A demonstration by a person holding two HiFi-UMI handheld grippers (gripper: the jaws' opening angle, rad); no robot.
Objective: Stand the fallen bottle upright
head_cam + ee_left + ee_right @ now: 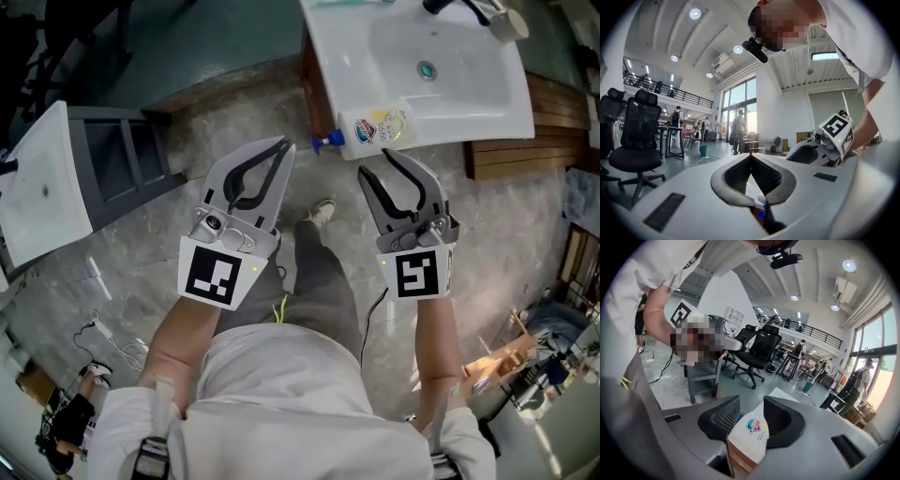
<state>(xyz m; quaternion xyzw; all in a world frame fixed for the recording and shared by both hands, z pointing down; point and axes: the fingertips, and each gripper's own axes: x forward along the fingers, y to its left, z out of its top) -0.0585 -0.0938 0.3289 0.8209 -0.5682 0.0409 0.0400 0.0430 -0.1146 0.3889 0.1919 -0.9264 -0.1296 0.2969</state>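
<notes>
1. while the person stands facing it, a white washbasin (487, 112) fills the top of the head view. its bowl holds only a round drain (427, 69), with a dark tap (459, 7) at the far rim.
2. the basin sits on a brown wooden stand (525, 141), whose slats show along its right side.
3. the bottle (375, 127) lies on its side on the basin's flat front left corner, outside the bowl. its blue pump head (328, 141) pokes past the rim, over the floor.
4. the bottle's body is pale and partly see-through, with a yellowish tint at the end nearer the bowl. its label carries a red and blue badge, and the right gripper view shows that badge above small dark print.
5. the left gripper (283, 142) has its jaws pressed together at the tips with nothing pinched between them. it is held short of the basin, just left of the pump head.
6. the right gripper (752, 404) has its jaws spread and points at the bottle. in its own view the label shows through the gap, and neither pad presses on it. in the head view its tips are near the basin's front rim, just below the bottle.
</notes>
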